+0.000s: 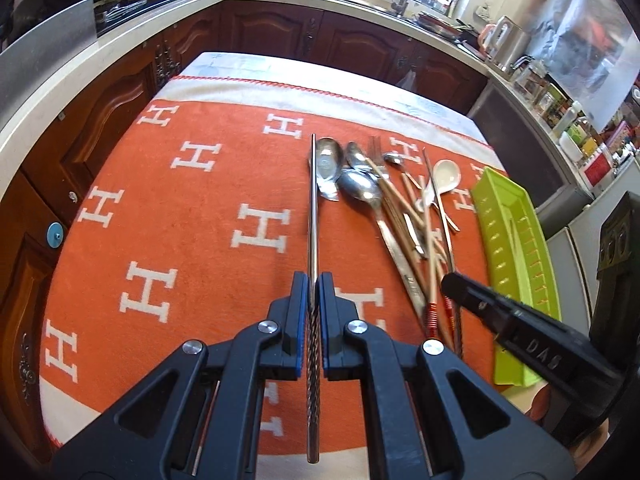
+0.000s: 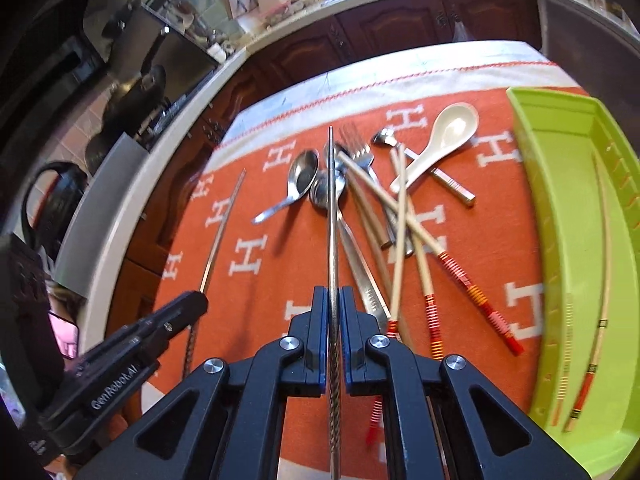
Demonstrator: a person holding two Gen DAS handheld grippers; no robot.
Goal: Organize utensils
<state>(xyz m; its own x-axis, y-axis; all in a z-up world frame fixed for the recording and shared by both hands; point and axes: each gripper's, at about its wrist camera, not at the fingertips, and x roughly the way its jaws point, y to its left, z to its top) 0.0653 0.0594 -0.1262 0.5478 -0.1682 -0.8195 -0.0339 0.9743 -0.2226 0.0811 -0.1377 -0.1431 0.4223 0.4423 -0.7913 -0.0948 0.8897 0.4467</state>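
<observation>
So each hand has 1 steel chopstick right now: the left gripper (image 1: 314, 292) is clamped tight on a metal chopstick (image 1: 313, 208), and the right gripper (image 2: 333, 304) is pinched shut on its twin (image 2: 331, 208), both grabbed up near the twisted handle end with the long smooth part sticking out ahead over the orange blanket (image 1: 192, 216). These look stiff and fairly light, but polished steel is slippery, so I'd guess the twisted section is the smart place to hold since the ridges give the pads something to bite. Held that far back, the tip could swing if the wrist rolls. The rest of the pile (image 2: 372, 208) sits in the middle of the cloth: spoons, a fork, wooden chopsticks crossing each other, and a white ceramic spoon (image 2: 444, 136) that's probably the fragile one. The green tray (image 2: 560, 208) is off to the right with 2 wooden chopsticks in it already.
</observation>
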